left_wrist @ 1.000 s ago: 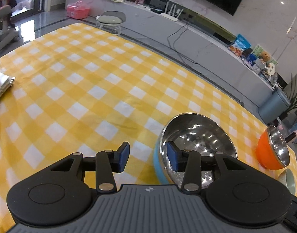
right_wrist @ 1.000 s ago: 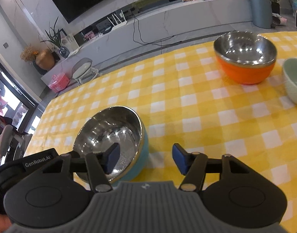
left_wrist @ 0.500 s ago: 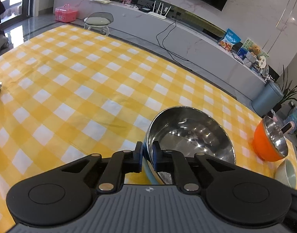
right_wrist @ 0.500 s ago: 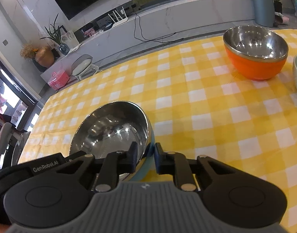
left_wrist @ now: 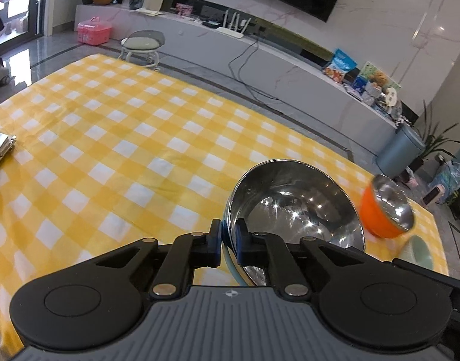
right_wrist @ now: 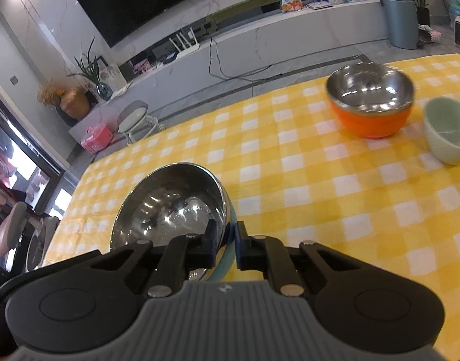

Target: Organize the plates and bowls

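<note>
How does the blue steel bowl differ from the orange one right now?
The blue bowl is clamped at its rim by both tools, left and right, and looks tilted; the orange bowl sits untouched and upright on the tablecloth. Their outer colours differ. Both have shiny steel insides.

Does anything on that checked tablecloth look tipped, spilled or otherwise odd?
Nothing is spilled or broken. The one oddity is the blue steel bowl: the left gripper and right gripper each pinch its rim. The orange bowl and green bowl sit upright.
</note>
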